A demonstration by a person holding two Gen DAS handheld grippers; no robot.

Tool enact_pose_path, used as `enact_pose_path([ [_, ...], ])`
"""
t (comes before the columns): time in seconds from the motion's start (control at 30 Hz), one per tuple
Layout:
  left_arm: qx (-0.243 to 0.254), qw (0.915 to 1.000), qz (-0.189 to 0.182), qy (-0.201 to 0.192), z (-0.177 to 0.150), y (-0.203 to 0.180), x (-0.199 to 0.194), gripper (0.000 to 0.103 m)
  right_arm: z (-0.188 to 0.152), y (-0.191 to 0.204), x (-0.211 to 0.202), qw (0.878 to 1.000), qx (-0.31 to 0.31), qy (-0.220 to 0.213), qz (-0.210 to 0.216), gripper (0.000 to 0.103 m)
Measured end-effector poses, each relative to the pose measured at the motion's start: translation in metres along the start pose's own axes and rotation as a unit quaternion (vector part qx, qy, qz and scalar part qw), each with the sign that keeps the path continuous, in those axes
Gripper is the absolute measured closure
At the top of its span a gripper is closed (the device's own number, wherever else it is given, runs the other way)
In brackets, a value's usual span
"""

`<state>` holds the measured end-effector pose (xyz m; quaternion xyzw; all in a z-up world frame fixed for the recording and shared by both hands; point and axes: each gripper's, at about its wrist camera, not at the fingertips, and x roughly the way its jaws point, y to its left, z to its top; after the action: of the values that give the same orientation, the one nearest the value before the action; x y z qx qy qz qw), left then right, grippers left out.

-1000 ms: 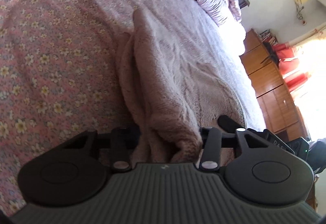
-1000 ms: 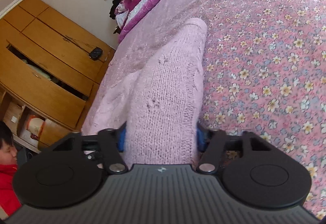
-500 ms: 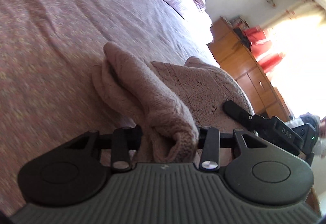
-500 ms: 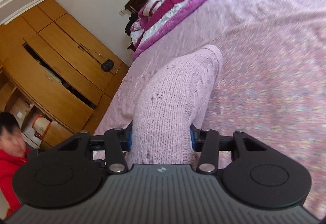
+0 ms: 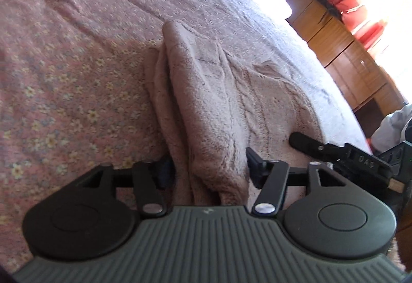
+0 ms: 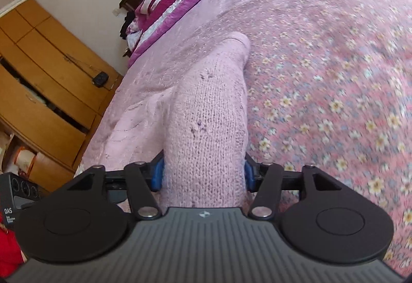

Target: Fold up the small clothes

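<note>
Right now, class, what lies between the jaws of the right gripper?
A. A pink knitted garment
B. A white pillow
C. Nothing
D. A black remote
A: in the right wrist view the pink knitted garment fills the gap of the right gripper, its blue-padded jaws against both sides.

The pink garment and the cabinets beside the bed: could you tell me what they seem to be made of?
The pink garment looks like soft knitted yarn, probably wool or acrylic: stitch rows and small pills show. The cabinets look like wood or wood veneer with a smooth satin finish: orange-brown panels with faint grain.
</note>
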<state>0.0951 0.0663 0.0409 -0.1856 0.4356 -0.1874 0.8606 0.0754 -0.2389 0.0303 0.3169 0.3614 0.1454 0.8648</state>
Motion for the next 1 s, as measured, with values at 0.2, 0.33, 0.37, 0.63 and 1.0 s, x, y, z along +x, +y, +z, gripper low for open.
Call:
enact_pose_path([
  [0.2, 0.019, 0.9987, 0.045, -0.014, -0.007, -0.003, -0.023, 0.032, -0.009, 0.016, -0.019, 0.998, -0.052, -0.021, -0.032, 0.034],
  [0.33, 0.028, 0.9962, 0.081, -0.018, -0.015, -0.01, -0.038, 0.031, -0.02, 0.029, -0.037, 0.992, -0.103, -0.045, -0.061, 0.031],
  [0.37, 0.031, 0.9952, 0.091, -0.019, -0.018, -0.014, -0.041, 0.03, -0.023, 0.032, -0.043, 0.99, -0.117, -0.05, -0.068, 0.03],
  [0.63, 0.076, 0.9826, 0.163, -0.048, -0.058, -0.036, -0.06, 0.015, -0.063, 0.045, -0.073, 0.974, -0.188, -0.061, -0.115, 0.018],
  [1.0, 0.095, 0.9759, 0.192, -0.041, -0.092, -0.066, -0.032, 0.015, -0.108, 0.041, -0.059, 0.968, -0.19, -0.01, -0.161, 0.017],
])
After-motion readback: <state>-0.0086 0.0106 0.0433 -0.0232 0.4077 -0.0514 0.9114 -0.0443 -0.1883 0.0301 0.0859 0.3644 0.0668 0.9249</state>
